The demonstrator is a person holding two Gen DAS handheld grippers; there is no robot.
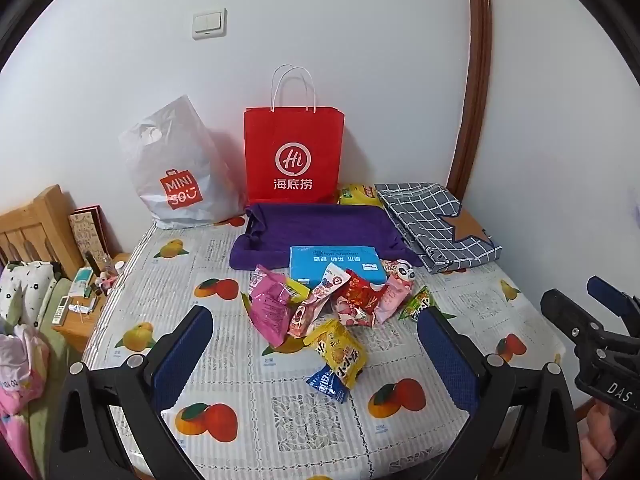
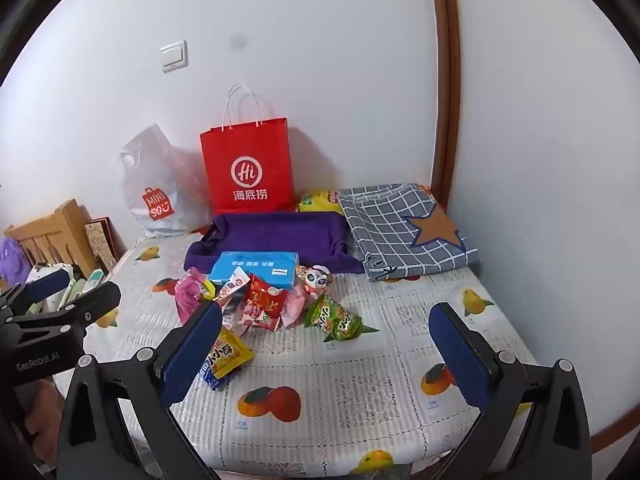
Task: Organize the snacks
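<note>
A pile of snack packets [image 1: 320,308] lies mid-table: pink, red, a yellow one [image 1: 340,352] in front, a small blue one [image 1: 326,386], a green one [image 2: 336,318] at the right. A purple fabric tray [image 1: 316,232] lies behind the pile, with a light blue pack [image 1: 334,266] leaning at its front. My left gripper [image 1: 316,352] is open and empty, above the near side of the pile. My right gripper [image 2: 326,356] is open and empty, to the right of the pile. Each gripper shows at the edge of the other's view.
A red paper bag [image 1: 294,156] and a white Miniso plastic bag [image 1: 176,172] stand against the back wall. A folded checked cloth [image 1: 436,224] lies at the back right, a yellow packet [image 1: 358,194] behind it. A cluttered wooden bedside shelf [image 1: 80,300] is left of the table.
</note>
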